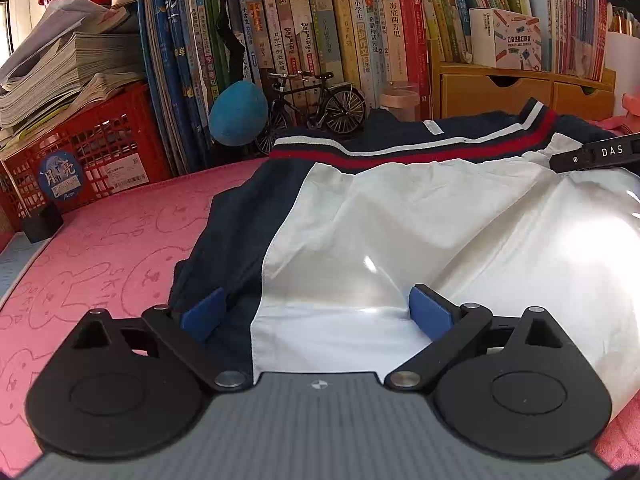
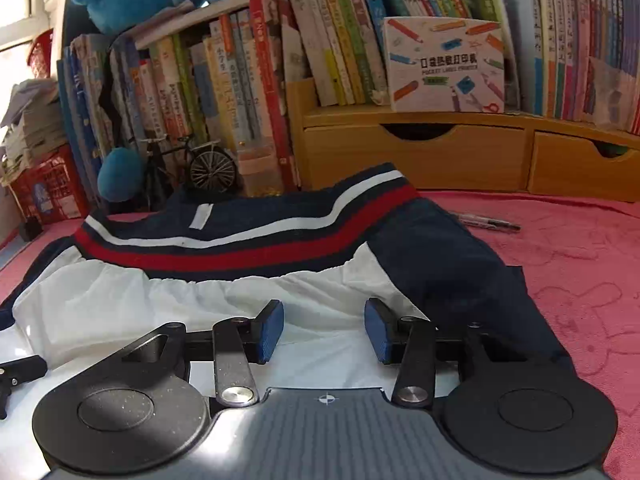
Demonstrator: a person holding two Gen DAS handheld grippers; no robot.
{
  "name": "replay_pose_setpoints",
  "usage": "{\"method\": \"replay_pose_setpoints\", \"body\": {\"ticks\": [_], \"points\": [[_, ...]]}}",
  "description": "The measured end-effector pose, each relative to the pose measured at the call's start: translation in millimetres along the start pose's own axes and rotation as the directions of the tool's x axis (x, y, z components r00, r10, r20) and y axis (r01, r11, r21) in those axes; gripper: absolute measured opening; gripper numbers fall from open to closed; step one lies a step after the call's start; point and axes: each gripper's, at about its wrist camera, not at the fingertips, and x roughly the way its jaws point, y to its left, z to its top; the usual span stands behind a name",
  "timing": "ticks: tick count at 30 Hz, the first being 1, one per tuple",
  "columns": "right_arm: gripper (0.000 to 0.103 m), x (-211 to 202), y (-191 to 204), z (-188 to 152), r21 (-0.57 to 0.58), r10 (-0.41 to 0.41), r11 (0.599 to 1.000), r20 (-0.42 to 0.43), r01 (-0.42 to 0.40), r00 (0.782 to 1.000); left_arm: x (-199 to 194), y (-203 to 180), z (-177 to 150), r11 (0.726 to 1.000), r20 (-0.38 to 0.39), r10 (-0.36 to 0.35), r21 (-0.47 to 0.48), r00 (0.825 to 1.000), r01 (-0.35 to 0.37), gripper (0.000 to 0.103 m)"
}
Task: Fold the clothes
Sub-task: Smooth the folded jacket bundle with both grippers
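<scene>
A: Jaws of the left gripper [image 1: 316, 312] are seen spread wide, with nothing clamped; the near edge of the garment [image 1: 400, 224] lies between and below the pads. The right gripper [image 2: 324, 330] is likewise held apart, over the white panel, with no cloth pinched.

B: Position of the garment?

A: It is laid on the pink mat [image 1: 100, 248], white panel up, navy bands at both sides, striped hem [image 2: 240, 248] turned toward the bookshelf [image 2: 400, 40]. The side bands appear tucked or turned in, and the outline is compact.

B: Progress?

A: It cannot be settled. The layout fits a garment spread out for folding, and equally one already folded at the sides. The white panel is wrinkled near the hem, so smoothing may be outstanding.

B: Differences between views?

A: In the left wrist view, the left navy band, a red crate [image 1: 92, 148] and an arm of the right gripper at the frame's right edge are shown. In the right wrist view, the right navy band, pens [image 2: 488, 222] lying on the mat just beyond it, and wooden drawers [image 2: 460, 152] are shown. A model bicycle [image 1: 316, 110] behind the hem is shown in both.
</scene>
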Motion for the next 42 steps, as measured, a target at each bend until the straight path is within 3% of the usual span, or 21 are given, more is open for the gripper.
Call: {"method": "replay_pose_setpoints", "body": {"ticks": [3, 5, 7, 8, 10, 13, 17, 19, 23, 27, 30, 33, 38, 42], "points": [[0.033, 6, -35, 9, 0.123, -0.046, 0.991, -0.001, 0.045, 0.999, 0, -2, 1, 1.0, 0.004, 0.005, 0.007, 1.0, -0.005, 0.1], [0.035, 3, -42, 12, 0.151, -0.072, 0.986, 0.012, 0.069, 0.997, -7, -6, 2, 0.998, 0.029, 0.022, 0.052, 0.999, -0.023, 0.095], [0.057, -12, -26, 12, 0.067, -0.079, 0.995, 0.074, 0.074, 0.994, -18, -8, 9, 0.996, 0.061, 0.02, 0.086, 0.998, -0.025, 0.092], [0.073, -20, -16, 9, 0.004, -0.051, 0.999, 0.118, 0.051, 0.992, -24, -9, 15, 0.995, 0.079, 0.009, 0.099, 0.997, -0.017, 0.093], [0.077, -30, 3, 5, -0.101, 0.012, 0.995, 0.163, 0.005, 0.987, -27, -13, 35, 0.994, 0.081, -0.037, 0.103, 0.996, 0.028, 0.095], [0.077, -13, 19, 13, -0.102, 0.048, 0.994, 0.103, -0.038, 0.994, -2, -28, 63, 0.991, 0.043, -0.056, 0.127, 0.997, 0.05, 0.098], [0.075, 17, 22, 19, -0.065, 0.014, 0.998, 0.044, -0.011, 0.999, 62, -34, 77, 0.981, -0.04, 0.096, 0.175, 0.995, -0.087, 0.095], [0.075, 29, 22, 21, -0.063, -0.001, 0.998, 0.028, 0.003, 1.0, 84, -16, 80, 0.988, -0.087, 0.11, 0.119, 0.99, -0.099, 0.097], [0.077, 44, 12, 22, -0.01, 0.02, 1.0, -0.002, -0.02, 1.0, 96, 20, 72, 0.998, -0.119, 0.063, -0.022, 0.991, -0.066, 0.103], [0.095, 57, 0, 23, 0.056, 0.054, 0.997, -0.029, -0.052, 0.998, 98, 40, 62, 0.99, -0.133, 0.003, -0.142, 0.991, -0.022, 0.103], [0.101, 59, 14, 23, -0.023, 0.0, 1.0, -0.04, -0.001, 0.999, 87, 38, 69, 0.986, -0.151, 0.029, -0.158, 0.988, -0.053, 0.102], [0.101, 36, 29, 17, -0.087, -0.03, 0.996, 0.017, 0.031, 0.999, 53, 35, 67, 0.99, -0.087, 0.029, -0.135, 0.996, -0.041, 0.096], [0.102, -27, 50, -18, -0.13, 0.175, 0.977, 0.03, -0.17, 0.984, 0, 30, 50, 0.988, -0.005, -0.016, -0.157, 1.0, 0.015, 0.097], [0.102, -66, 74, -43, -0.247, 0.255, 0.938, 0.016, -0.243, 0.967, -21, 5, 29, 0.984, 0.048, -0.029, -0.174, 0.998, 0.037, 0.1]]}}
